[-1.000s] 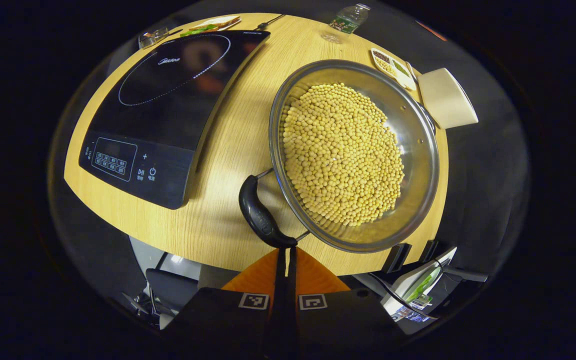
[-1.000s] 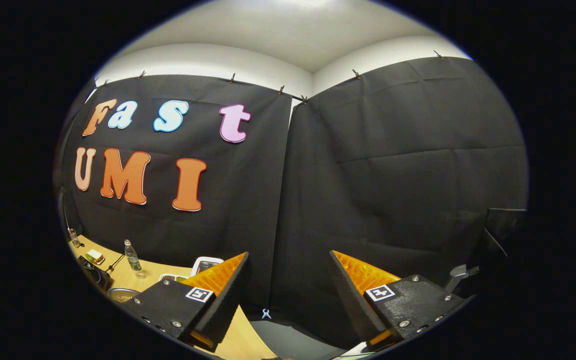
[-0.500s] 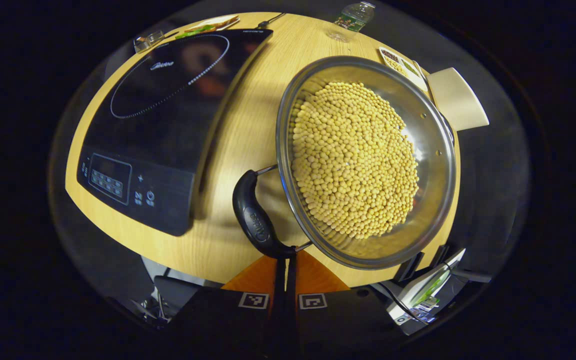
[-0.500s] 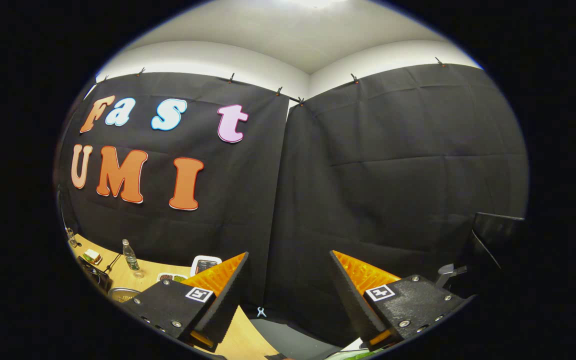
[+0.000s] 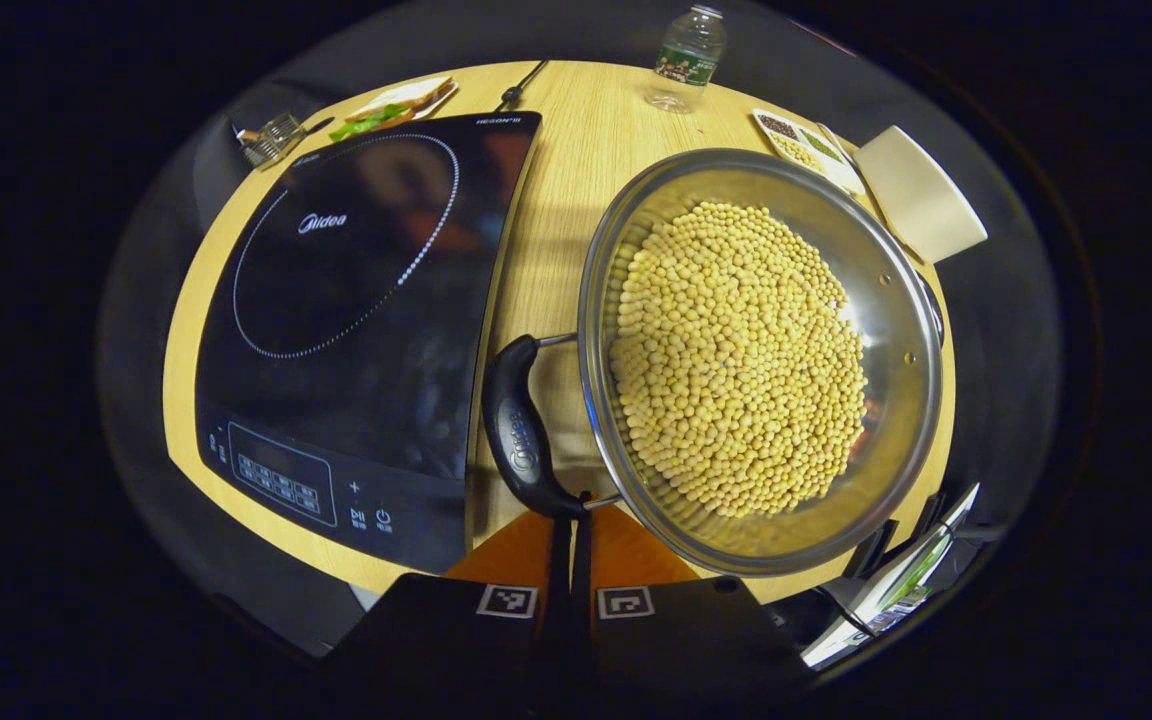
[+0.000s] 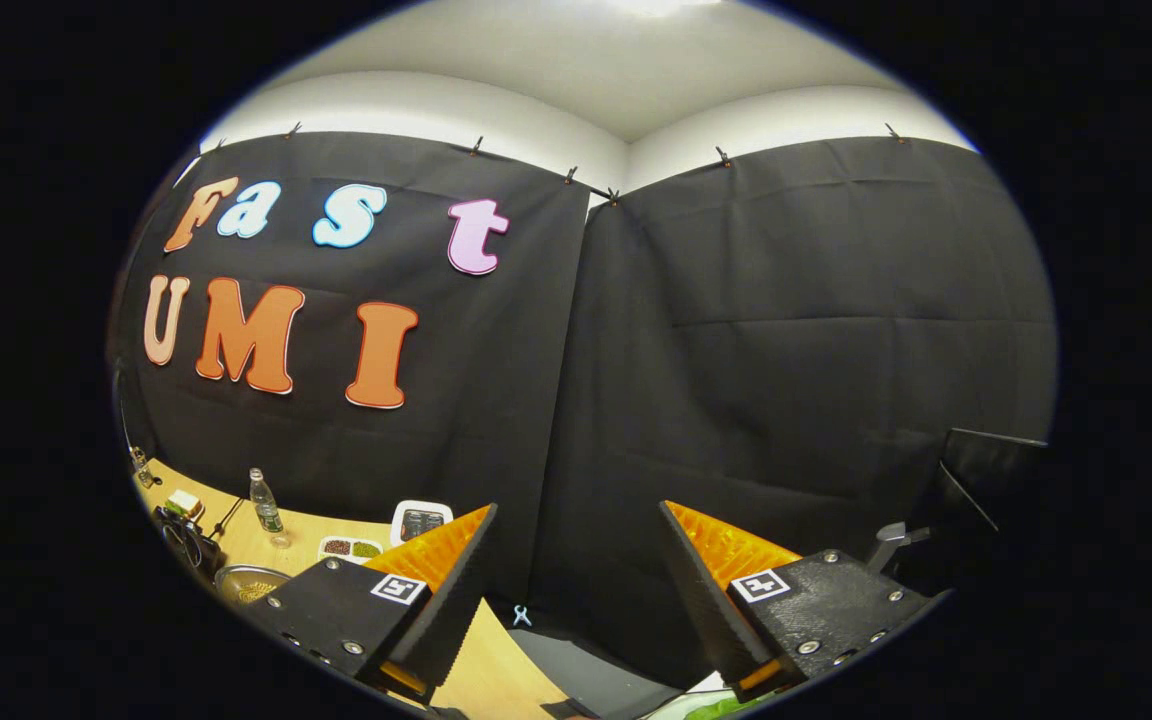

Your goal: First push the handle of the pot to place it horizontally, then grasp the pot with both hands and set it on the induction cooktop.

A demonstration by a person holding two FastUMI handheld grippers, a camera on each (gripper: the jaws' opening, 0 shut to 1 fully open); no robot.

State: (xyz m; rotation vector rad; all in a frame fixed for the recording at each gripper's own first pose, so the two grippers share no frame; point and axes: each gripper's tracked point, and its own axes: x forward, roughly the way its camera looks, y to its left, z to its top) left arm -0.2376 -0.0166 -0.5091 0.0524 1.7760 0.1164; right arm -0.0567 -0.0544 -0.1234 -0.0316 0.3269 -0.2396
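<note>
With my left gripper, fingers pressed together, nudging the handle of the pot beside the induction cooktop, I judge turning nearly done; next my spread, idle right gripper must descend for the two-handed lift.

I see a silvery steel pot heaped with pale yellow beans, its handle glossy black. Cooktop black with a white dotted ring. Table light wood grain.
</note>
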